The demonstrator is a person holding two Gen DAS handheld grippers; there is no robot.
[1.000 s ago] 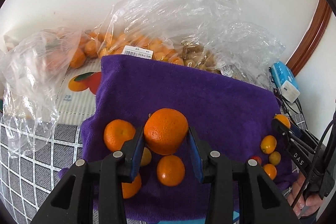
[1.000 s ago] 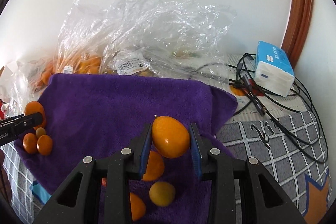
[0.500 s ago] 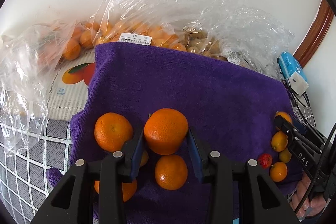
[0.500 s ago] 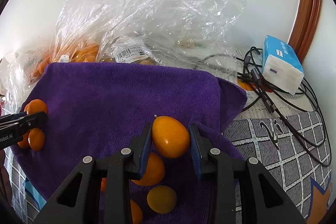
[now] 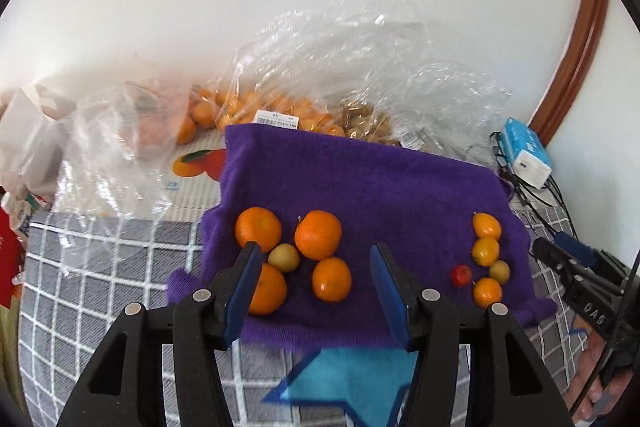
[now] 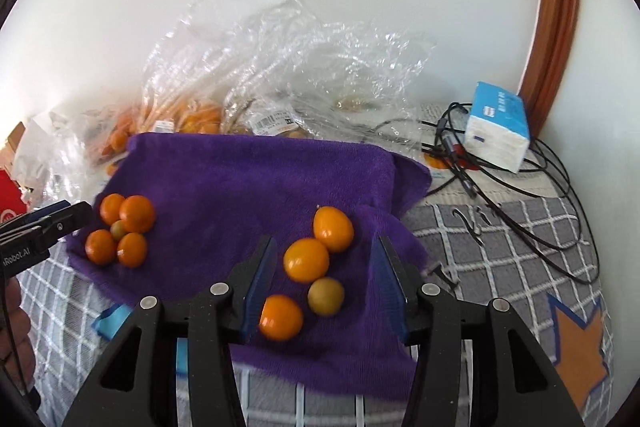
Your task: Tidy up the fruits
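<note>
1. Fruits lay in two groups on the purple towel (image 5: 360,187): tangerines at its left end, kumquats at its right.
2. The left group held four tangerines, the rear one (image 5: 318,234) with a stem, packed around one small yellow-green fruit (image 5: 283,257).
3. The right group held three orange kumquats, the farthest (image 6: 333,229) beside a second (image 6: 306,259), plus a greenish one (image 6: 326,295) touching that second.
4. A small red fruit (image 5: 461,275) sat just left of the kumquats in the left wrist view.
5. The left gripper (image 5: 316,281) had just been opening; its jaws stood apart over the tangerines with nothing pressed between them.
6. The right gripper (image 6: 324,279) had just been opening too; its jaws stood apart above the kumquats, clamping none.
7. Clear plastic bags (image 5: 360,67) of more orange fruit lay behind the towel against the white wall.
8. A blue-and-white box (image 6: 498,127) and black cables (image 6: 520,195) lay right of the towel on the checked cover (image 6: 500,247).
</note>
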